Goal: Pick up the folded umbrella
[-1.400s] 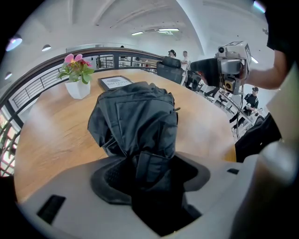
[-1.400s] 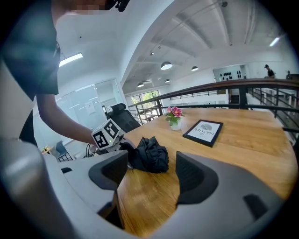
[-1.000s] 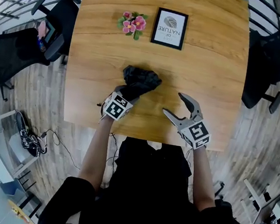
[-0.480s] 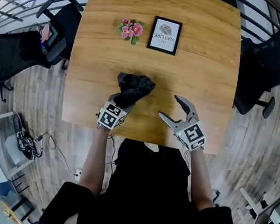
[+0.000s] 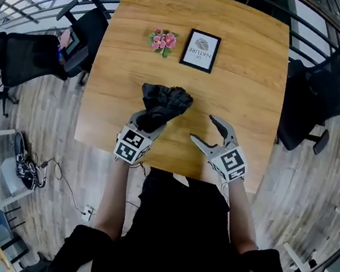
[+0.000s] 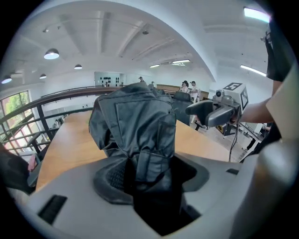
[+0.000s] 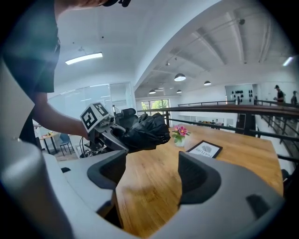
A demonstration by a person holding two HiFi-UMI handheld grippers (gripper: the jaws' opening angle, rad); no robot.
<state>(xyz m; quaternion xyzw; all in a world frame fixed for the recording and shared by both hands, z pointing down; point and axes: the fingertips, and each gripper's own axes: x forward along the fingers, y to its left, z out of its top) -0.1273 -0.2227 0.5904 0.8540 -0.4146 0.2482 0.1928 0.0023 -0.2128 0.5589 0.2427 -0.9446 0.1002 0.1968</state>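
Note:
The folded black umbrella [image 5: 163, 104] hangs above the wooden table [image 5: 255, 75], held by my left gripper [image 5: 145, 122], which is shut on its lower end. In the left gripper view the umbrella [image 6: 135, 126] stands upright between the jaws, its dark fabric bunched at the top. In the right gripper view the umbrella [image 7: 142, 132] shows at the left, clear of the tabletop. My right gripper [image 5: 210, 132] floats open over the table's near edge, to the right of the umbrella, with nothing between its fingers [image 7: 198, 179].
A small pot of pink flowers [image 5: 164, 40] and a framed print [image 5: 200, 50] stand at the far side of the table. Black office chairs [image 5: 33, 58] flank the table on both sides, and a railing runs behind it.
My left gripper has risen with the umbrella, lifting it off the table. The right gripper has risen a little and stays open.

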